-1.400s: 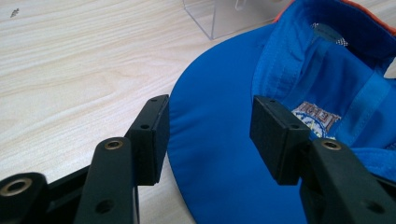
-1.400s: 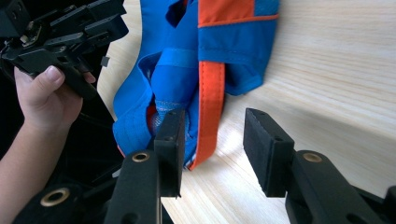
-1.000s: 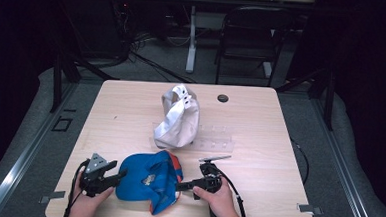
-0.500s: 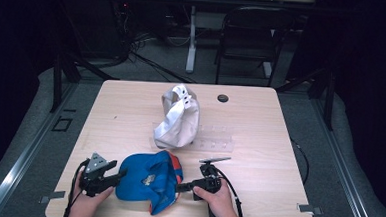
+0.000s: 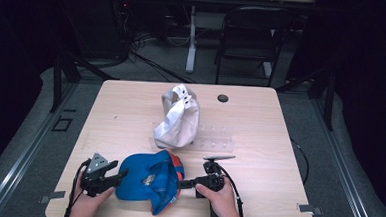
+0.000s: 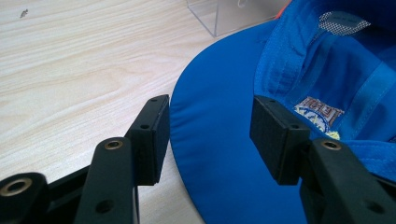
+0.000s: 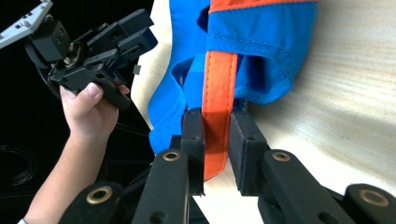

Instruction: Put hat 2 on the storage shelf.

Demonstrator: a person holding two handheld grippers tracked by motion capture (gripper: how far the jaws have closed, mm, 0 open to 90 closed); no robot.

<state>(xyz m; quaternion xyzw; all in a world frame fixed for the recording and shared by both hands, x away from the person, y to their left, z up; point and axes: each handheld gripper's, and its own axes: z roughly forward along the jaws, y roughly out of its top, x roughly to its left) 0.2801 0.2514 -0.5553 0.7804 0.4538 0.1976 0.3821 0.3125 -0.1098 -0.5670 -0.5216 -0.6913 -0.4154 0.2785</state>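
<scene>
Gripping the orange strap (image 7: 218, 88) of the cap (image 5: 147, 178), the right gripper (image 7: 216, 149) has just been closing; left gripper (image 6: 208, 135) straddles the brim, unclenched.

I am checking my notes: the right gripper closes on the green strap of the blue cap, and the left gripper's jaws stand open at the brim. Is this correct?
Not quite: the strap is orange, as the right gripper view shows. The rest stands: the right gripper closes on it, and the left gripper is open at the blue cap brim.
</scene>
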